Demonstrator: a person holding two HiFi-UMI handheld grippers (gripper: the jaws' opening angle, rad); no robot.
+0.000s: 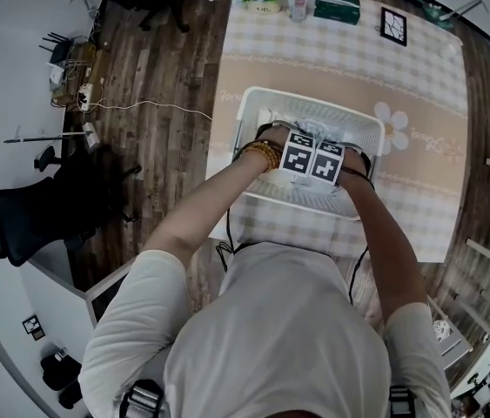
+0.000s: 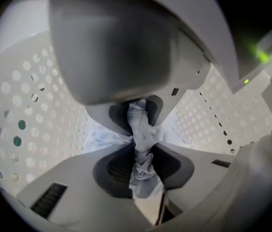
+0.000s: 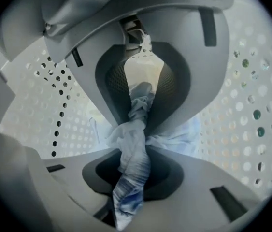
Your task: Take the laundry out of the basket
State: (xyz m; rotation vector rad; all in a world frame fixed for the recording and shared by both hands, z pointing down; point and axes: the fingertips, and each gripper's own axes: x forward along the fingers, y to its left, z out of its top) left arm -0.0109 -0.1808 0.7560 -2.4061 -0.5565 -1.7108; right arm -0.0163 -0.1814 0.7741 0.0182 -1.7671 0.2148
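Grab looks done: we've got left gripper (image 2: pixel 142 139) and right gripper (image 3: pixel 135 140) fingers both pinched on the bunched laundry (image 3: pixel 128 178) down inside the basket (image 1: pixel 314 104), so next we'd reckon a steady lift over the rim.

The person wears a white T-shirt (image 1: pixel 279 338) (beaded bracelet (image 1: pixel 265 153), left wrist).

In the right gripper view, the laundry (image 3: pixel 132 173) inside the basket (image 3: pixel 251 129) ran off the bottom edge. In the head view, the marker cubes (image 1: pixel 312 157) above the basket hid both sets of jaws. Beyond the basket, a framed card (image 1: pixel 393 26) was too small to read.
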